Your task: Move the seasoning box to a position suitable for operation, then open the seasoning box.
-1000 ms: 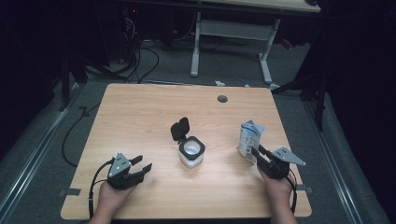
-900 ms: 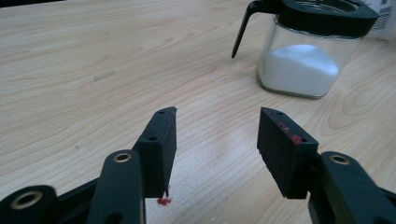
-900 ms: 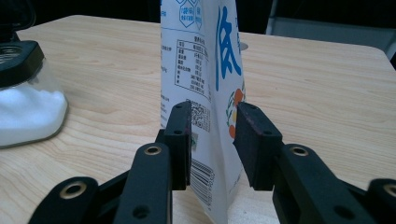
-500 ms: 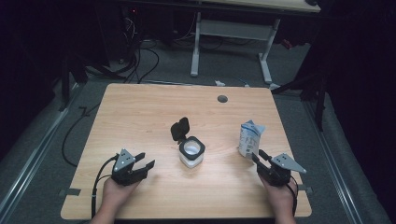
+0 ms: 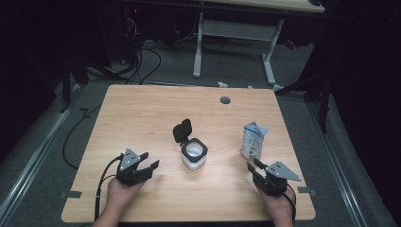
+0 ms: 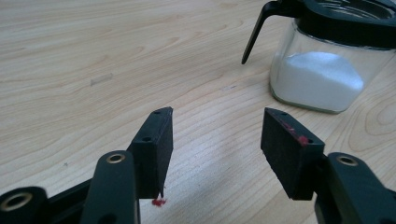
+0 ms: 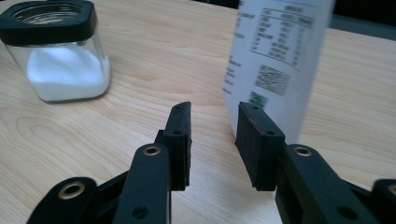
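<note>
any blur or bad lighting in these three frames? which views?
High view: the table is lit and the room around it near black; the jar and bag are small but readable. Left gripper view: sharp, soft even light, jar cut by the frame edge. Right gripper view: the bag is smeared, its print unreadable; the jar is crisp.

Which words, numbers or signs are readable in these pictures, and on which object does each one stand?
No text can be read.
White bag: a printed table, small text lines and a square code, all too blurred to read.
Glass jar: no label visible.
</note>
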### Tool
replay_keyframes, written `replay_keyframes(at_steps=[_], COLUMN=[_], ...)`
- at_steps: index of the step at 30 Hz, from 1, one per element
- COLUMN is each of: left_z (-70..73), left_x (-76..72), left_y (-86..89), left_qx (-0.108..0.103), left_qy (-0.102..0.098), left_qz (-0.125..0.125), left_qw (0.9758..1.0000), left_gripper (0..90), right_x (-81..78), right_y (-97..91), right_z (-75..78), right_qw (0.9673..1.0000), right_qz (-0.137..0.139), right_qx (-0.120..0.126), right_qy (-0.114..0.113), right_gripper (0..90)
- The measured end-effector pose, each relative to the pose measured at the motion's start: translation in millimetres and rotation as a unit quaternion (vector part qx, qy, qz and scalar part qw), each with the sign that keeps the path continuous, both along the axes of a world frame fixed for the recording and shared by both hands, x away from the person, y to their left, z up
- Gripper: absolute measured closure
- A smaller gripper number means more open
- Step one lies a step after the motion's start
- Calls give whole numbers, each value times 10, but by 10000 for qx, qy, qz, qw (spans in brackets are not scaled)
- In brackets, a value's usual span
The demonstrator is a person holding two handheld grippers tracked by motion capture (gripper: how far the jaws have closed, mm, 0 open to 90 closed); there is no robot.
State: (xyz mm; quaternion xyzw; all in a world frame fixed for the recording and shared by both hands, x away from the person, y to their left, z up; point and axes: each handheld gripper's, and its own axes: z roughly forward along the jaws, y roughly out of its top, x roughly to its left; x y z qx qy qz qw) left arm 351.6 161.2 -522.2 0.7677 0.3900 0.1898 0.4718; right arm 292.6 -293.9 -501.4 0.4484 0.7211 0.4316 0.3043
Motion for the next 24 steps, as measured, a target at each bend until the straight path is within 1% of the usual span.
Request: replay_keyframes(at_steps=[1, 4, 6, 9, 11, 13, 15, 16, 18, 22, 24], left_z=[-4, -13, -5, 8, 12, 13, 19, 26, 36, 54, 68], left_x=[-8, -33, -53, -81, -90, -92, -87, -87, -86, -68, -49], left_y=[-1, -8, -8, -5, -7, -19, -31, -37, -71, -136, -160], left_qx=[24, 93, 128, 114, 91, 113, 53, 22, 8, 80, 74], left_qy=[13, 52, 33, -9, -5, -14, 7, -15, -39, -87, -86], left_qz=[11, 22, 50, 105, 110, 145, 165, 174, 138, 152, 164], left_qw=[10000, 9999, 9999, 9999, 9999, 9998, 9998, 9998, 9999, 9998, 9998], left_gripper=[443, 431, 422, 429, 441, 448, 452, 460, 459, 470, 499], right_x=[18, 88, 126, 178, 203, 215, 224, 232, 244, 276, 291], right_y=[18, 66, 114, 196, 249, 301, 353, 379, 428, 524, 554], right_z=[-4, -18, -31, -50, -62, -78, -91, -97, -102, -112, -115], right_qw=[10000, 9998, 9997, 9995, 9993, 9991, 9987, 9986, 9983, 9980, 9977], right_qz=[31, 129, 167, 222, 248, 337, 408, 433, 487, 523, 548], right_qx=[-23, 40, 49, 30, -11, -67, -105, -162, -189, -298, -323], right_qy=[16, 119, 176, 239, 268, 248, 294, 274, 259, 212, 229], right_gripper=[655, 648, 649, 655, 687, 698, 703, 702, 701, 699, 703])
